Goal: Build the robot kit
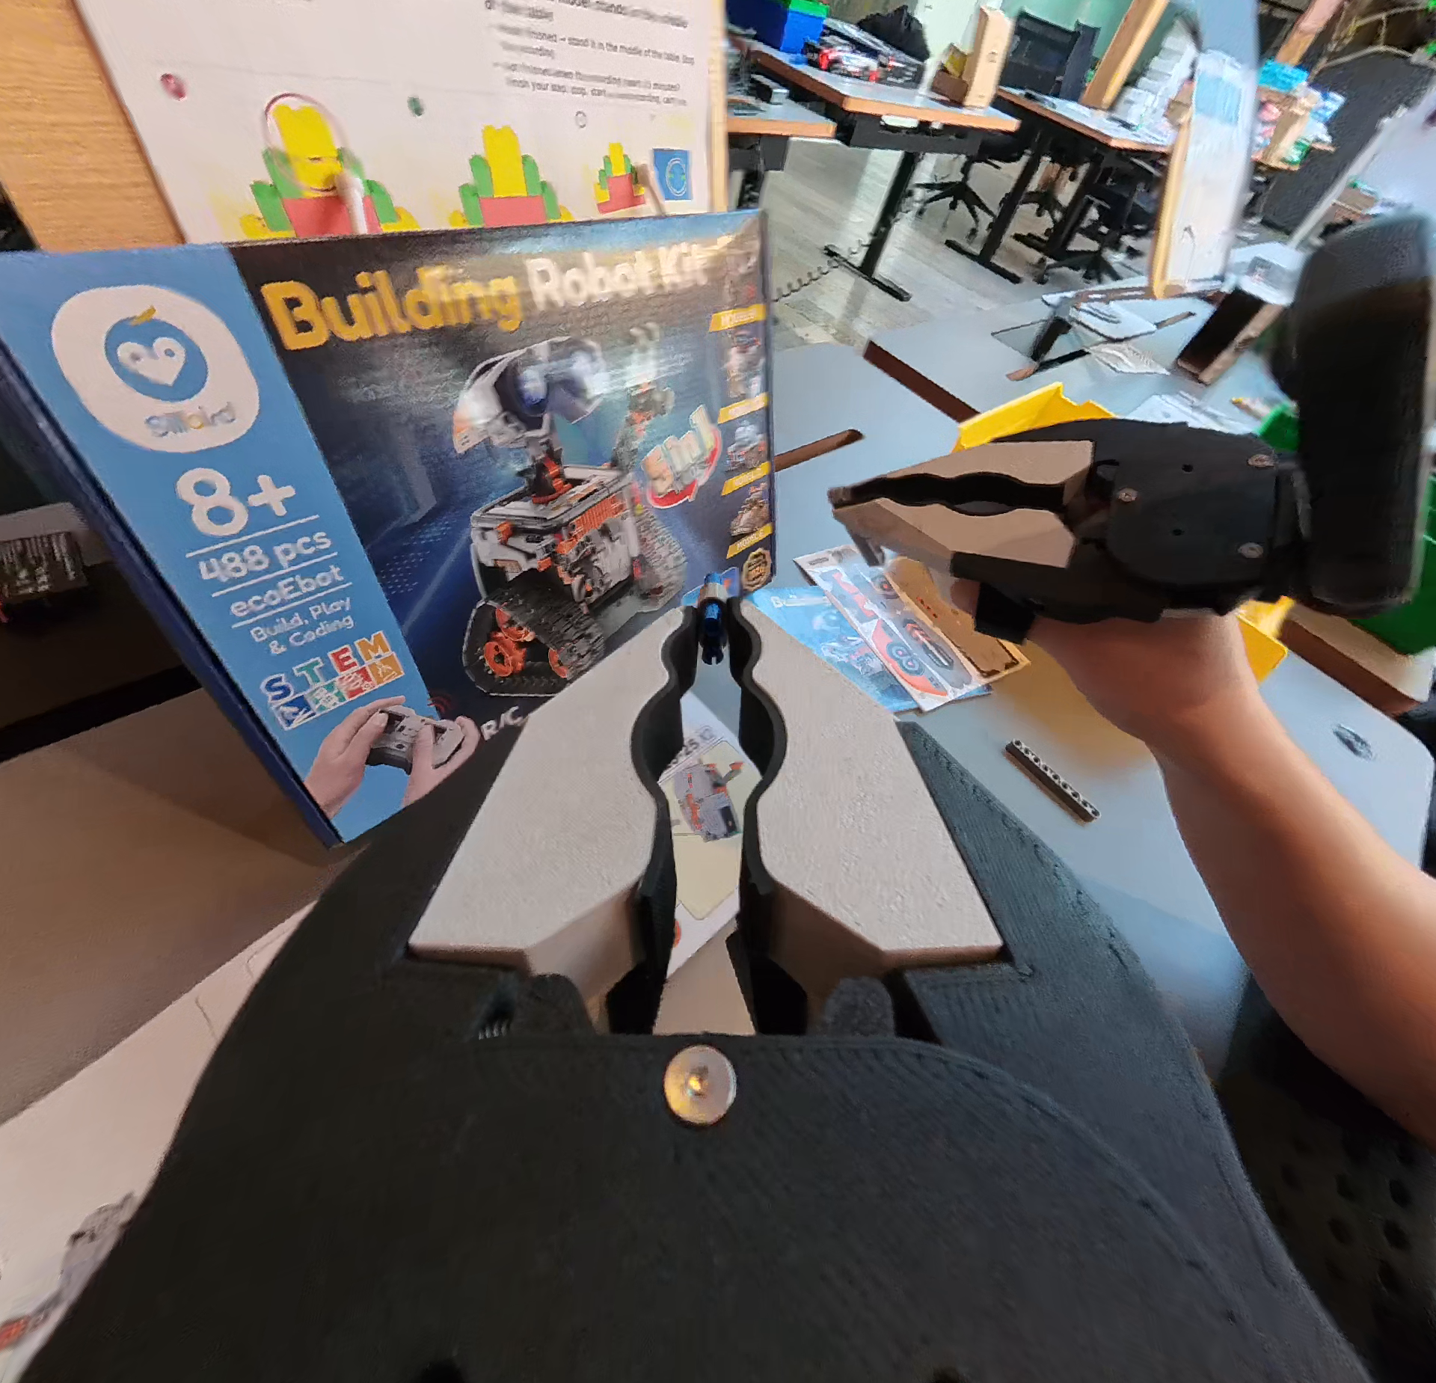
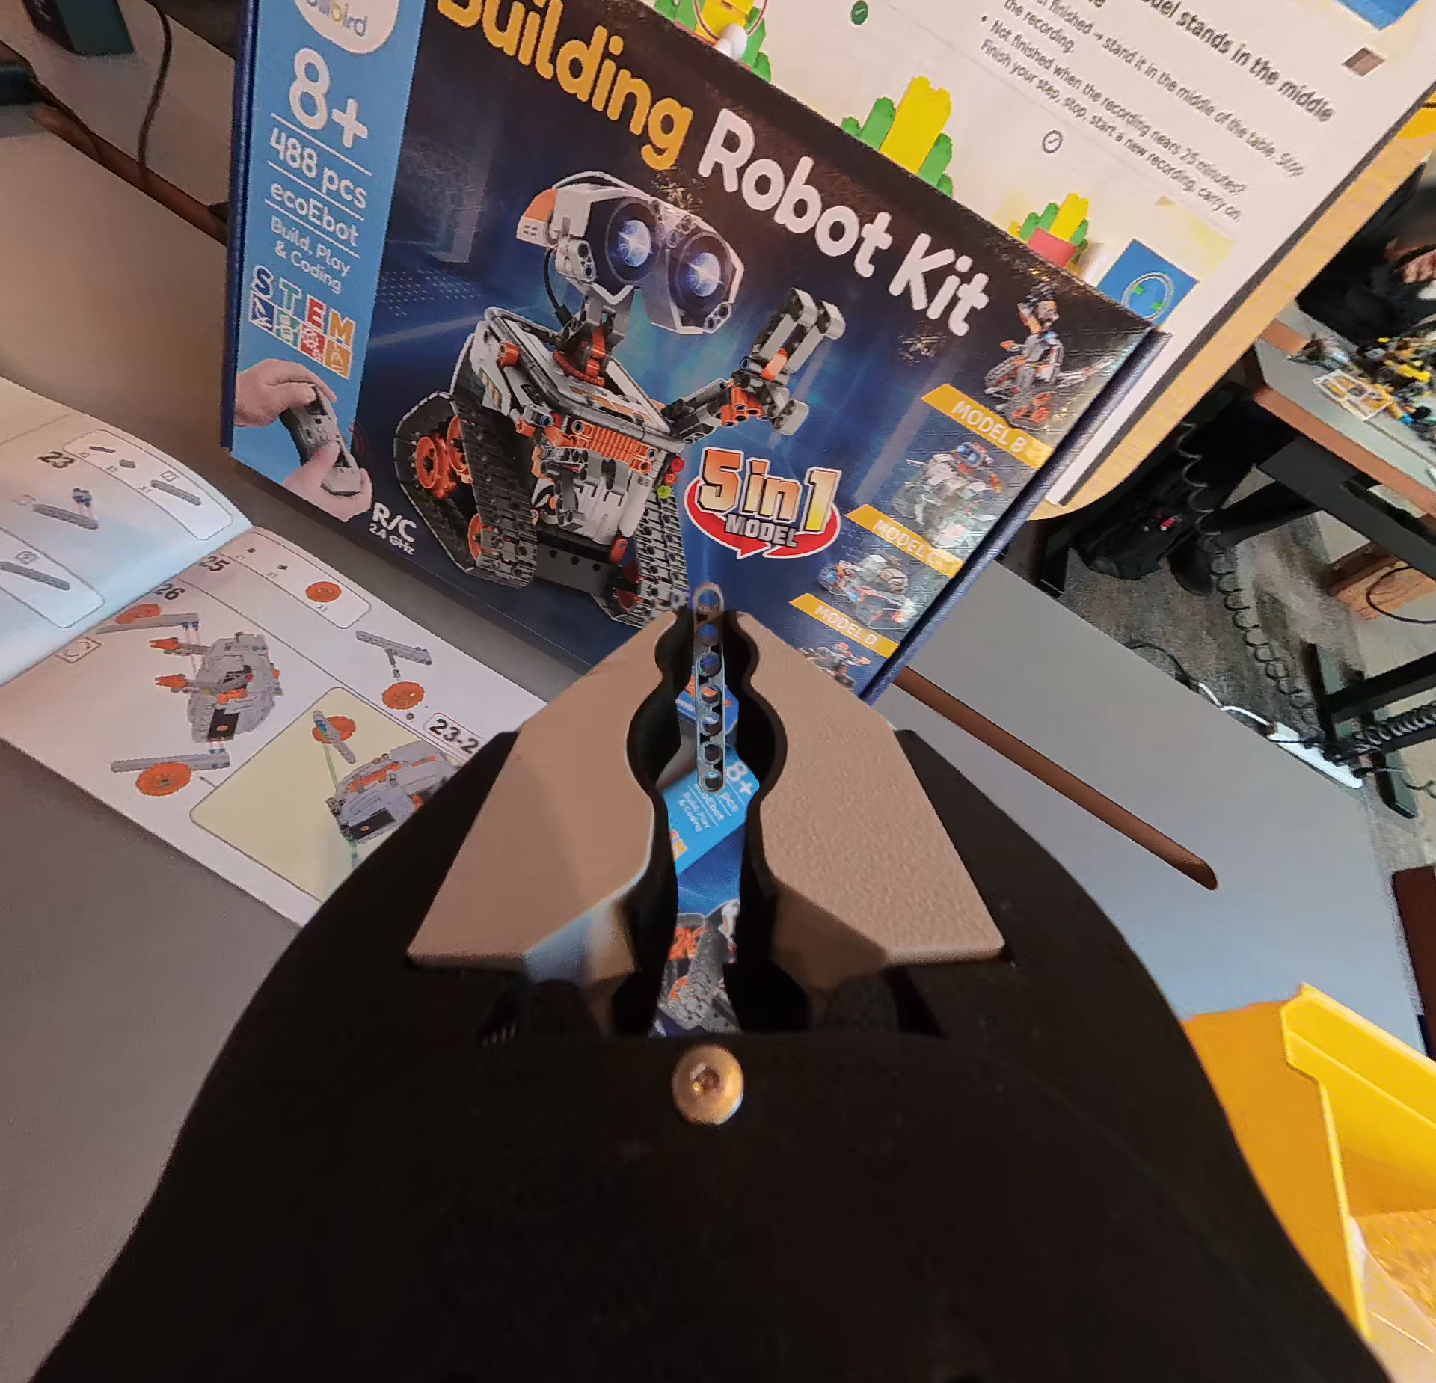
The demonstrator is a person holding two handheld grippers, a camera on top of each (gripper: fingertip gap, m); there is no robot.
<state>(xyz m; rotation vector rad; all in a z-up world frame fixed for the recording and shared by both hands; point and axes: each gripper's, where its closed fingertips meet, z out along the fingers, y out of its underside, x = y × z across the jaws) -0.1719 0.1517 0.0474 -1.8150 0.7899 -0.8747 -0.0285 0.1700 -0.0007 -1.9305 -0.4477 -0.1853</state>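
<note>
Left wrist view. The left gripper (image 1: pixel 711 623) is clenched on a small blue connector pin (image 1: pixel 711 621). The pin stands upright at the very tips of the jaws, its upper end protruding just above them. Behind the tips stands a blue robot kit box (image 1: pixel 388 506), upright on the grey table (image 1: pixel 1165 864). A white instruction poster (image 1: pixel 404 79) with pictures of coloured brick models rises behind the box. To the right, the right gripper (image 1: pixel 843 518) is raised above the table, held in a person's hand (image 1: pixel 1119 662); its jaws appear closed, but what lies between them cannot be told from here. Beneath it lie printed leaflets (image 1: pixel 894 638). A short black perforated beam (image 1: pixel 1053 780) lies alone on the table, well apart from both grippers. A yellow bin (image 1: pixel 1026 413) shows behind the right gripper.

Right wrist view. The right gripper (image 2: pixel 711 623) is clenched on a thin grey perforated beam (image 2: pixel 710 701). The beam runs lengthwise along the gap between the jaws — its far end pokes just past the tips. The robot kit box (image 2: pixel 622 296) stands directly ahead. An open instruction booklet (image 2: pixel 233 685) lies flat on the table (image 2: pixel 116 1035) to the left. A yellow bin (image 2: pixel 1336 1128) sits at lower right.
</note>
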